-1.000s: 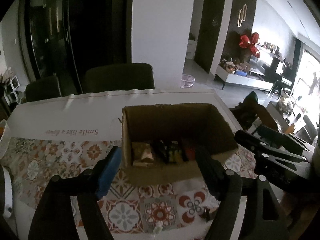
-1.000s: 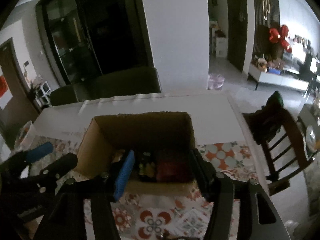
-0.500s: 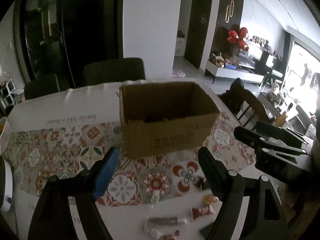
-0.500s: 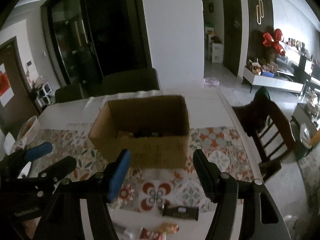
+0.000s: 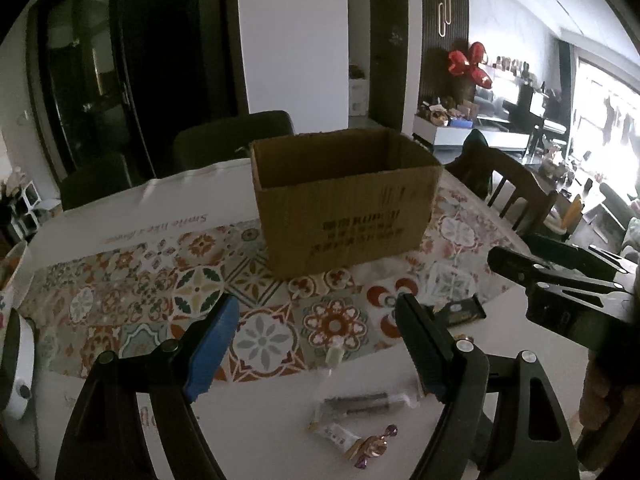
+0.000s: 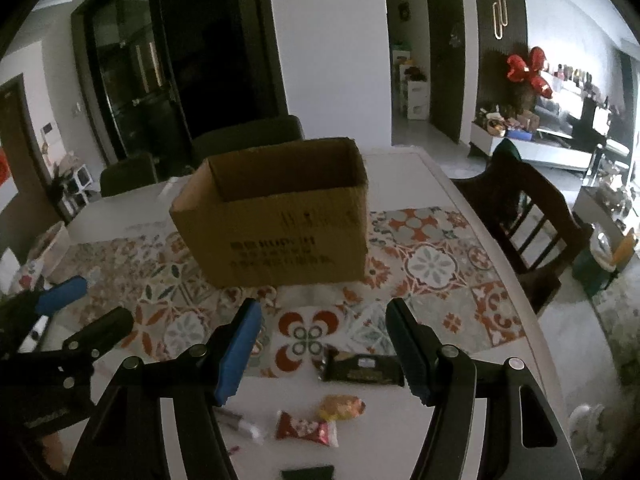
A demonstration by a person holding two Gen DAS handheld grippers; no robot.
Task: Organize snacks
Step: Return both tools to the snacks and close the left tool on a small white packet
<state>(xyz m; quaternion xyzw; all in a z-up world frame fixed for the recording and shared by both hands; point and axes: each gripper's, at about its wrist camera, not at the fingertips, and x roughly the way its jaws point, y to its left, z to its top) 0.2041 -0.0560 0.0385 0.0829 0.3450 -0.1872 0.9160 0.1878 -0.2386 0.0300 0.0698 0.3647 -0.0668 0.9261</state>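
The open brown cardboard box stands upright on the patterned tile-print runner in the middle of the white surface, its printed long side facing both cameras and its mouth upward; from this low angle its inside is hidden, so how much has been packed cannot be told. What clearly remains is a scatter of loose snacks on the near edge of the surface, well apart from the box. A dark rectangular bar in a black wrapper lies flat with its long axis running left to right, roughly parallel to the box's front face, just in front of the right gripper. Nearer lie a red wrapped sweet and a yellow-orange wrapped candy, touching or nearly so. In the left wrist view a long clear-wrapped dark stick also lies crosswise, with a small white packet and a pink-gold twisted sweet just beside it, and a small pale packet on the runner's edge. The left gripper hangs above these with its jaws spread wide and nothing between them; the right gripper is likewise wide and empty. Judging by this, several pieces are left to collect, so the job is unfinished.
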